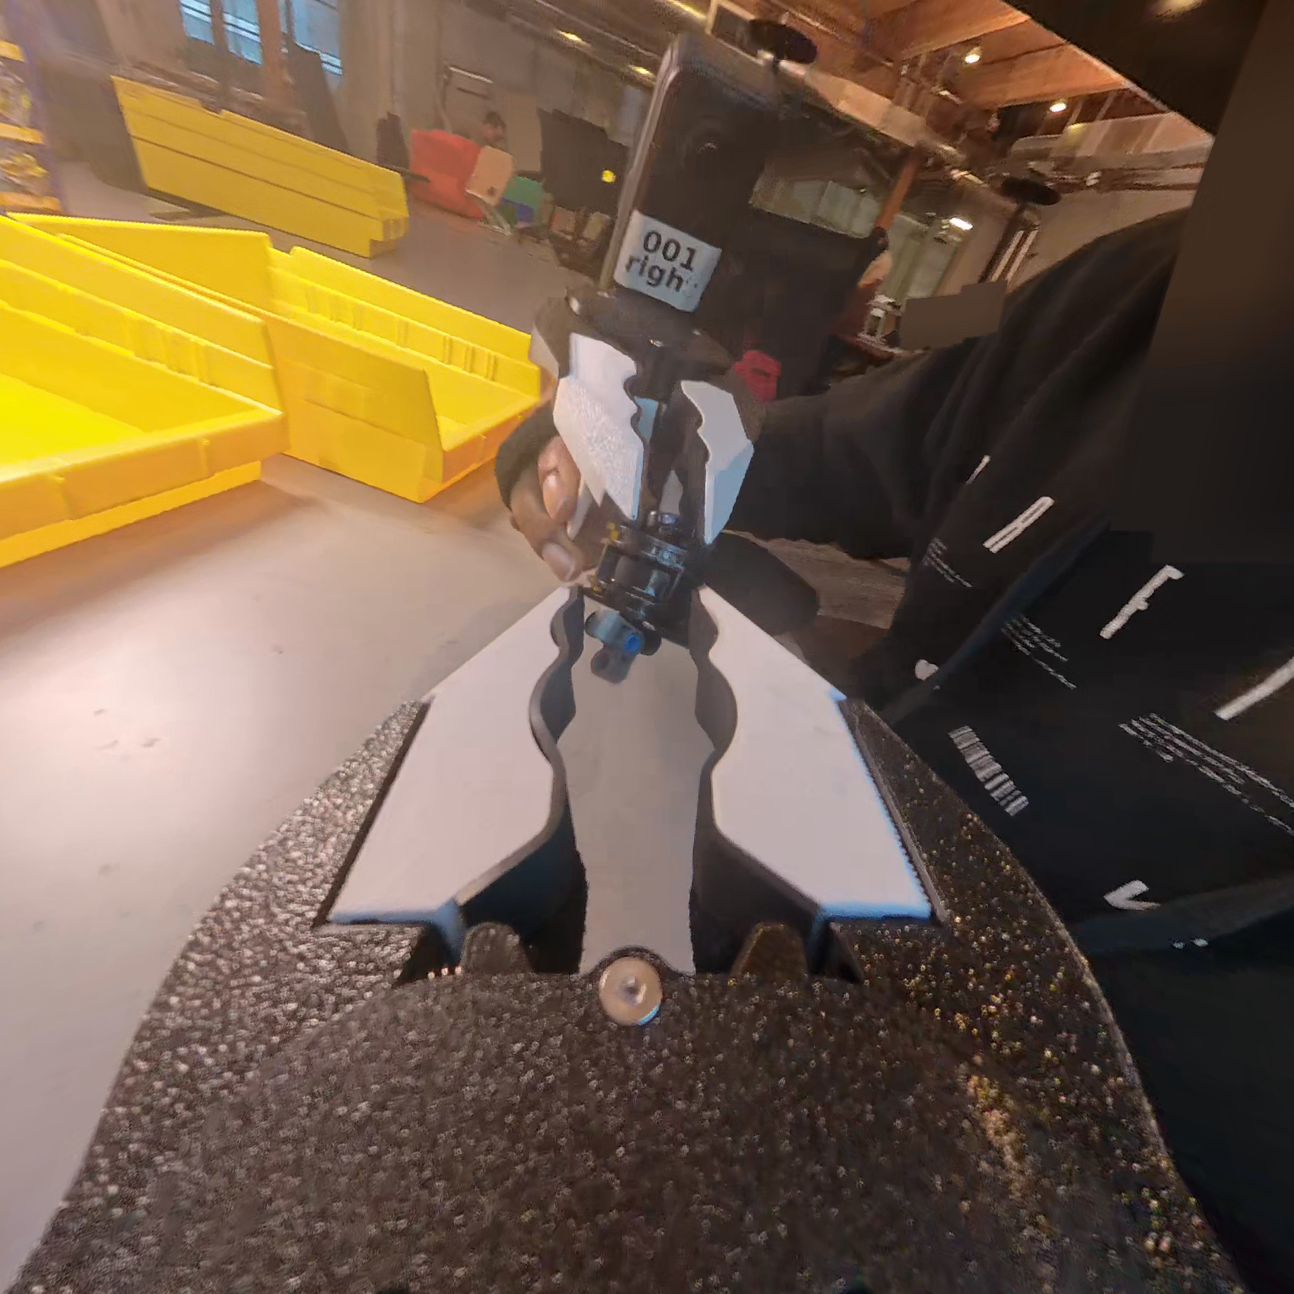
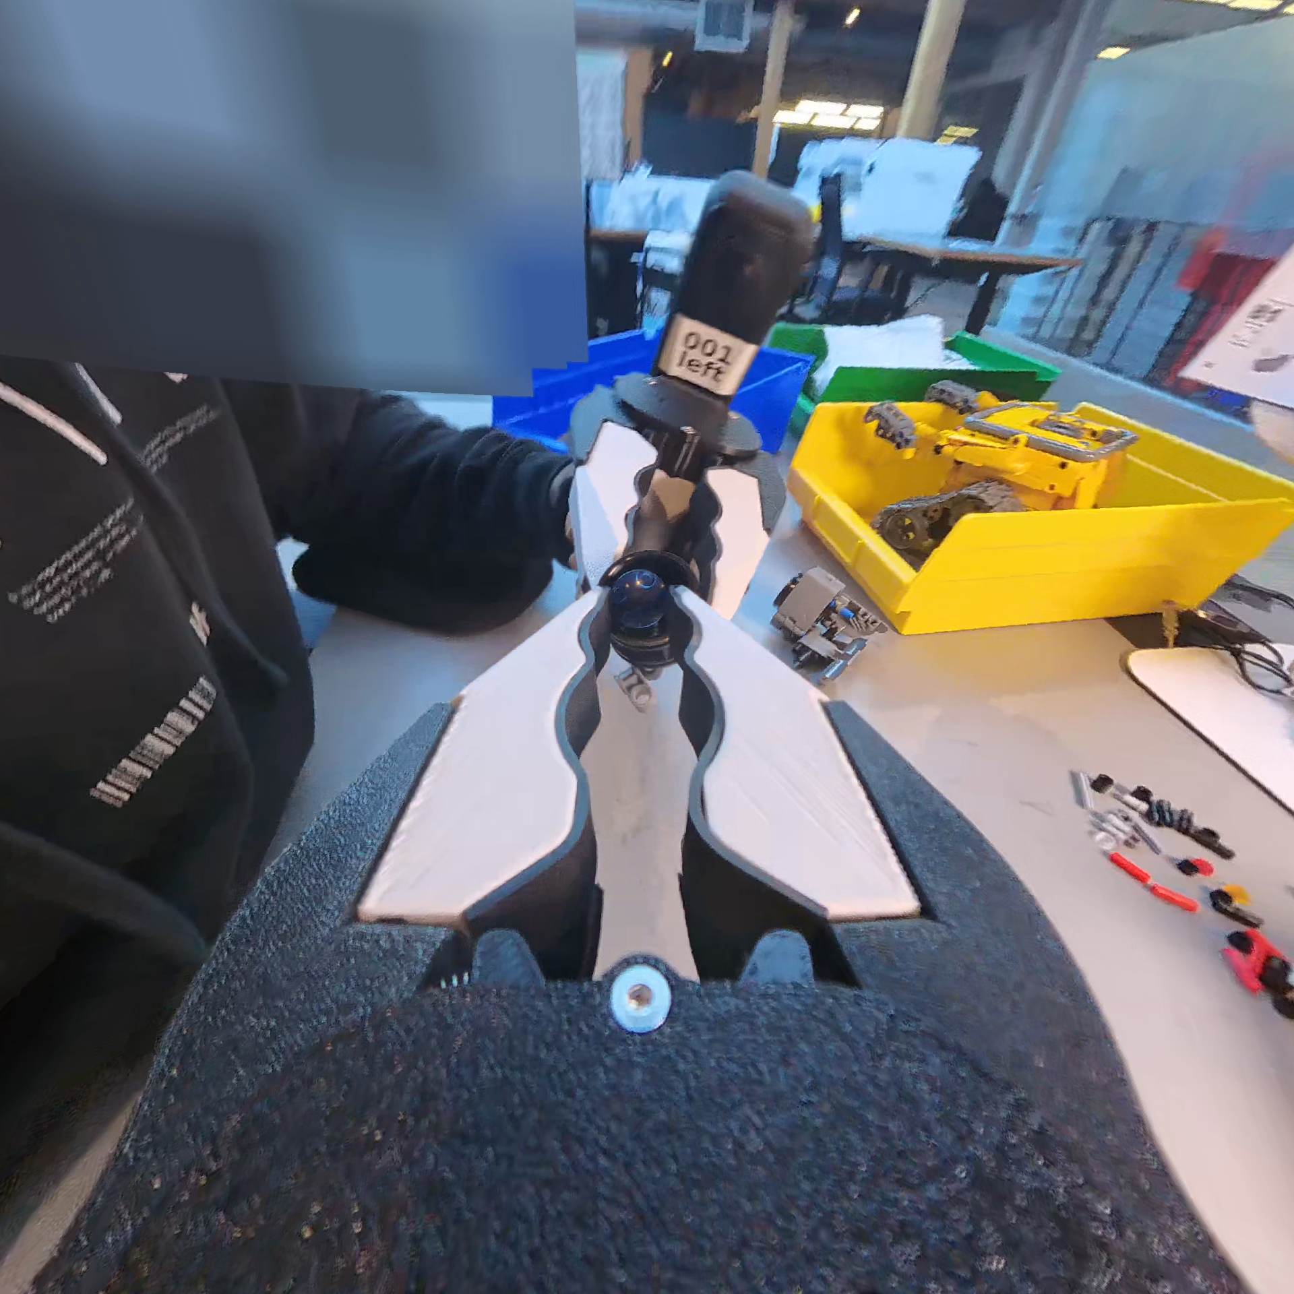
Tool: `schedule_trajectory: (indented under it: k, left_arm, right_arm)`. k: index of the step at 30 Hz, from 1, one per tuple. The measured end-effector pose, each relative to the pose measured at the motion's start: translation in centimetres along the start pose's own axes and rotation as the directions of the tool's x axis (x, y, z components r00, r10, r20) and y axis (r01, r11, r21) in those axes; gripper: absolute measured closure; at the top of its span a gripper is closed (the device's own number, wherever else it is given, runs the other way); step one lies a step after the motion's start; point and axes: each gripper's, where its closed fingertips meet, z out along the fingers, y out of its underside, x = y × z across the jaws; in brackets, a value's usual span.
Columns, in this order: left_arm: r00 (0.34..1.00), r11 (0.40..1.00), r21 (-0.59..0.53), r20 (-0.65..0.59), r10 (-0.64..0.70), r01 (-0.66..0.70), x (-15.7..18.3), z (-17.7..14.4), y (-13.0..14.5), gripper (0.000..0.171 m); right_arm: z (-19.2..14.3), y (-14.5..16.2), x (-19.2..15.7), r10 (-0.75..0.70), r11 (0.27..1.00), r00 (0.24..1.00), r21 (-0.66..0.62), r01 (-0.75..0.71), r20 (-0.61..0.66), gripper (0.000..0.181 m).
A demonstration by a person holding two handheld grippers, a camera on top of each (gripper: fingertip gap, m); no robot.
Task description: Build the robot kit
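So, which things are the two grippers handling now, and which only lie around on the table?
Handled:
- small black brick assembly, gripped from opposite sides by the left gripper and the right gripper

Lying about:
- yellow bin holding a tracked yellow toy vehicle
- small grey sub-assembly
- loose small pieces
- other yellow bins
- blue bin
- green bin

Grey tabletop (image 1: 210,700), smooth, lightly scuffed. Behind it, concrete floor (image 1: 483,245) and a window (image 1: 259,35) at far left. Exposed wood ceiling (image 1: 910,42) carried small round lights. Right wrist view showed a pale wooden post (image 2: 928,63), desks (image 2: 966,255) further back, and a bright ceiling fixture (image 2: 830,112).
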Motion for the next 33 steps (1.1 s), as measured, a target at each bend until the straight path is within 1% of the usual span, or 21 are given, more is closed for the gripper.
schedule_trajectory:
  k: [2,4,8,11,13,16,17,19,20,22,24,25,26,29,33]
  left_arm:
    - [0.997,0.999,-0.014,0.071,0.036,-0.035,-0.4,0.0,-0.1,0.143]
    - [0.990,0.997,-0.044,0.126,0.064,-0.059,-0.7,0.0,0.0,0.143]
    - [0.972,0.992,-0.090,0.209,0.105,-0.088,-1.1,0.0,0.1,0.143]
    - [0.966,0.990,-0.117,0.237,0.104,-0.078,-1.5,-0.1,0.7,0.143]
    - [0.967,0.991,-0.127,0.245,0.073,-0.043,-1.9,-0.2,1.6,0.143]
    - [0.969,0.985,-0.165,0.247,0.000,0.042,-2.8,-0.2,3.5,0.143]
    - [0.965,0.981,-0.185,0.262,-0.008,0.059,-3.2,-0.1,4.2,0.143]
    - [0.960,0.961,-0.264,0.279,-0.010,0.087,-3.9,-0.2,5.9,0.142]
    - [0.952,0.950,-0.301,0.306,0.010,0.087,-4.5,-0.3,6.7,0.142]
    - [0.945,0.919,-0.386,0.324,0.050,0.084,-5.0,-0.4,8.3,0.142]
    - [0.940,0.895,-0.441,0.330,0.085,0.074,-5.2,-0.4,9.4,0.142]
    - [0.941,0.884,-0.461,0.326,0.095,0.071,-5.2,-0.3,9.8,0.142]
    - [0.939,0.879,-0.473,0.328,0.103,0.069,-5.3,-0.3,10.1,0.142]
    - [0.939,0.879,-0.470,0.330,0.096,0.076,-5.4,-0.4,10.2,0.142]
    - [0.939,0.882,-0.464,0.332,0.086,0.083,-5.6,-0.6,10.2,0.142]
  right_arm:
    - [0.0,0.0,0.4,0.038,0.998,0.999,0.055,-0.036,-0.038,0.165]
    - [-0.1,0.1,0.6,0.069,0.995,0.996,0.082,-0.065,-0.048,0.165]
    - [-0.1,0.3,1.0,0.109,0.989,0.992,0.107,-0.102,-0.059,0.165]
    - [0.1,1.0,1.2,0.110,0.991,0.992,0.080,-0.104,-0.069,0.165]
    - [0.3,2.1,1.4,0.107,0.994,0.991,0.030,-0.105,-0.086,0.165]
    - [0.3,4.4,1.6,0.118,0.988,0.988,-0.086,-0.127,-0.096,0.165]
    - [0.2,5.3,1.8,0.119,0.984,0.987,-0.121,-0.132,-0.106,0.165]
    - [-0.2,7.5,1.8,0.118,0.964,0.987,-0.226,-0.141,-0.113,0.165]
    - [-0.5,8.9,1.7,0.113,0.944,0.987,-0.298,-0.142,-0.110,0.165]
    - [-1.2,12.1,1.2,0.100,0.877,0.991,-0.463,-0.132,-0.093,0.165]
    - [-1.6,14.0,1.2,0.054,0.826,0.994,-0.556,-0.097,-0.092,0.166]
    - [-1.7,14.7,1.1,0.045,0.800,0.996,-0.594,-0.084,-0.079,0.165]
    - [-1.7,14.7,1.1,0.031,0.791,0.997,-0.608,-0.069,-0.073,0.166]
    - [-2.2,15.6,1.0,0.021,0.727,0.999,-0.685,-0.044,-0.043,0.166]
    - [-2.2,15.7,1.0,0.039,0.675,0.999,-0.737,-0.029,-0.004,0.163]
